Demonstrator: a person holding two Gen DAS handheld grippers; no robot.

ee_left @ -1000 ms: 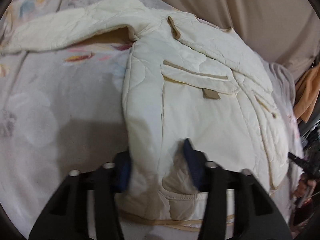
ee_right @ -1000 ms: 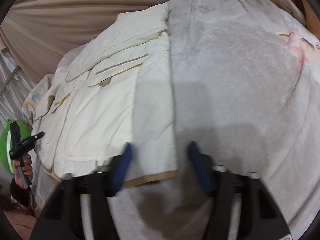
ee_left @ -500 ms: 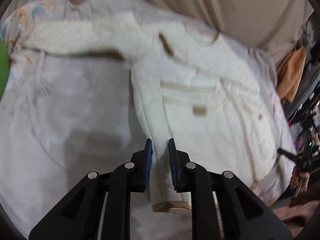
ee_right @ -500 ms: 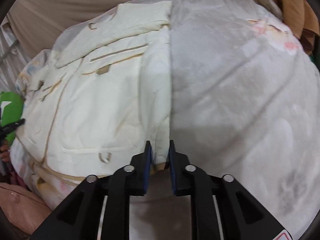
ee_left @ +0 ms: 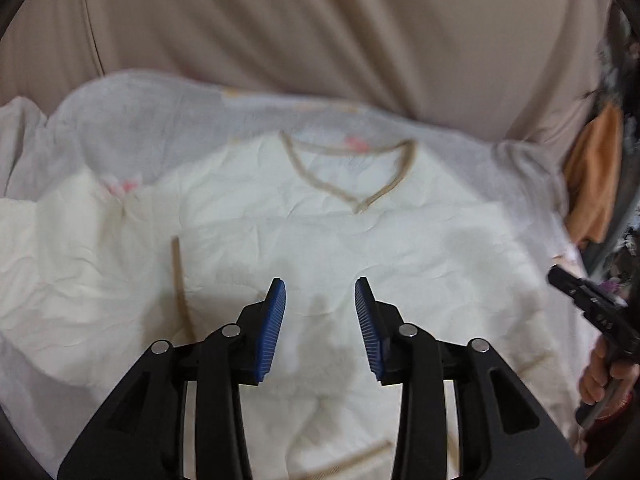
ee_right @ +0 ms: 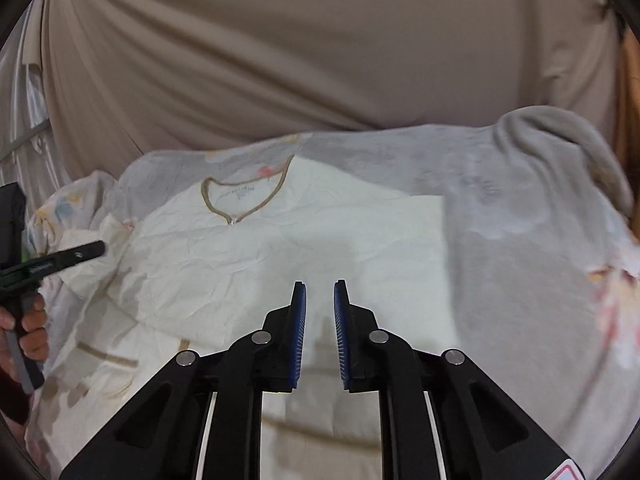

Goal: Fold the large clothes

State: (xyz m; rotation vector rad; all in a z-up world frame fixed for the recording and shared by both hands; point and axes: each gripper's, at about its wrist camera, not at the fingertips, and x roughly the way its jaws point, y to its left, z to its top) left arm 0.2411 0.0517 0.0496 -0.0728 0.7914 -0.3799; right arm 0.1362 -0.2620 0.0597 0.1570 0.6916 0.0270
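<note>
Jacket (ee_left: 320,240) lies spread on the bed's grey floral blanket (ee_right: 520,240), neckline at twelve o'clock. My left hand-held gripper (ee_left: 320,320) is opening, nothing between its jaws; my right hand-held gripper (ee_right: 320,316) is closing on nothing, probably just letting go. Beige curtain (ee_right: 320,60) behind.

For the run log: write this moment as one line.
stage: bottom folded up | cream jacket: on grey blanket | left gripper: opening, empty | right gripper: closing, empty
</note>
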